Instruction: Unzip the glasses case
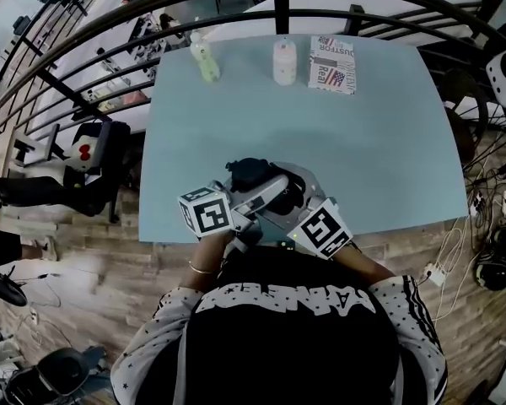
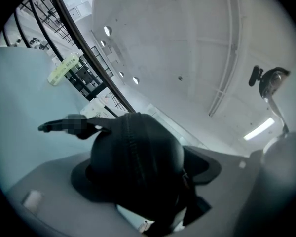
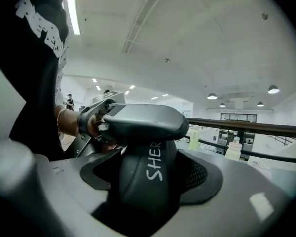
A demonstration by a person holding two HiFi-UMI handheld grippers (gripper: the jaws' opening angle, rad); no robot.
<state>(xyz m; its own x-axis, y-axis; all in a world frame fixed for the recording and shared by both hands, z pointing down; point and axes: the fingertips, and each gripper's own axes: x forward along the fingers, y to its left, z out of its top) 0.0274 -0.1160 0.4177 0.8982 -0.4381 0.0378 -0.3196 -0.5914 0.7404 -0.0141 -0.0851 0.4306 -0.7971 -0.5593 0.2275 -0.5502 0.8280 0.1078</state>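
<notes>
**Case clamped from both sides, zip not yet opened**

The left gripper (image 2: 138, 179) is pinched on the black glasses case (image 1: 249, 174), with the zip (image 2: 133, 152) running up between its jaws. The right gripper (image 3: 148, 174) is clamped on the same case from the other side and is spread wide by the shell. The case is held off the blue table (image 1: 363, 142), over its near edge. With both tongs occupied, no jaw is left for the pull. If one is released carelessly, the case may be twisted loose and dropped.

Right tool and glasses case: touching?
Touching. Right gripper view shows the glasses case filling the gap of the right tool, both pads pressed against its sides.
</notes>
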